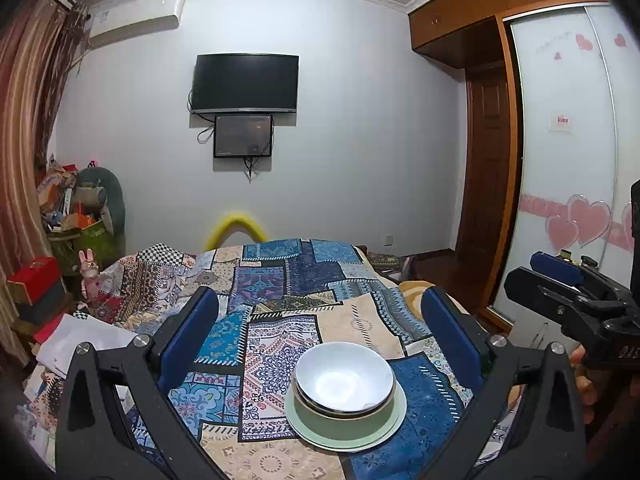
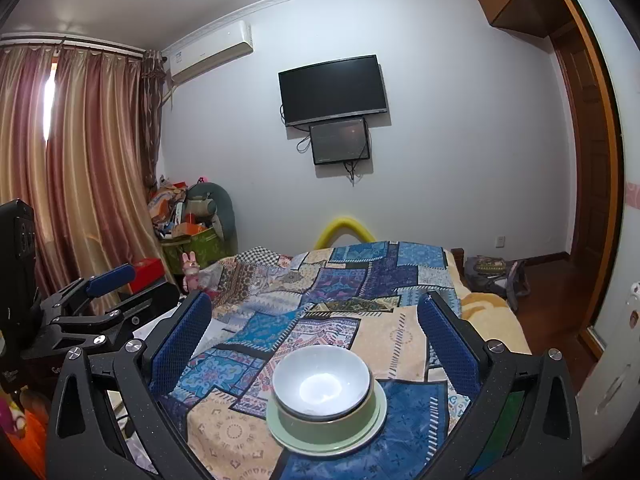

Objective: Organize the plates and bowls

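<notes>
White bowl (image 1: 344,376) nested in a green bowl (image 1: 348,420) on a pale green plate (image 1: 316,432), on the quilted bed (image 1: 280,280); left gripper (image 1: 320,336) and right gripper (image 2: 314,332) jaws stood apart, empty

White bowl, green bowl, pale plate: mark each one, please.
white bowl (image 1: 344,376), left wrist view, inner wall.
green bowl (image 2: 326,426), right wrist view, outer side wall.
pale plate (image 1: 396,414), left wrist view, bare right rim.

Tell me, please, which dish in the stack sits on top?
The white bowl, nested in the green bowl; the pale green plate lies beneath both.
</notes>
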### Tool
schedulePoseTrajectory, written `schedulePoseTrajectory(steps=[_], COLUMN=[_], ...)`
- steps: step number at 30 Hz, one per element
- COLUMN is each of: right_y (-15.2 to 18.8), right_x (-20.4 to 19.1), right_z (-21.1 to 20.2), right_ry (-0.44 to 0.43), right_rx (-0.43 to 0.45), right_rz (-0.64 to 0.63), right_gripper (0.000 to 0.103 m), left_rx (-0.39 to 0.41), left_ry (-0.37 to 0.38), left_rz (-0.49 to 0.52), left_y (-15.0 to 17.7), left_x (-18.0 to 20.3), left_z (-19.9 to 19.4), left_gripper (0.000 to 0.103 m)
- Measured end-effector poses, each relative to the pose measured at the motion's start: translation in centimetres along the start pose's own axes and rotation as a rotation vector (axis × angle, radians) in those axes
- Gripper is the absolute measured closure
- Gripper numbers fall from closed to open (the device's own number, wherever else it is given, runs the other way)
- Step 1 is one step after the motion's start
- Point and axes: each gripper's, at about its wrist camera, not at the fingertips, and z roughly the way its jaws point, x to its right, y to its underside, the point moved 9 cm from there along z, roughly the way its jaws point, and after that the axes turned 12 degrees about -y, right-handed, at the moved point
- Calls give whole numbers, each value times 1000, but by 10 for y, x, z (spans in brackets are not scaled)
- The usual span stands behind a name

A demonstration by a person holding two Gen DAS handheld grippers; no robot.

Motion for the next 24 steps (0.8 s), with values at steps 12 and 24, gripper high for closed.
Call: schedulePoseTrajectory(steps=[12, 24], right_y=[3, 5], right_x=[2, 3], right_z=[0, 0], right_ry=[1, 3], right_rx=[-10, -14], right_rz=[9, 10], right_gripper=[0, 0], left_rx=[-8, -16], left_ry=[18, 17], left_rz=[-2, -12], left_y=[2, 5], left_x=[3, 1], left_z=[1, 5], left_gripper=[0, 0])
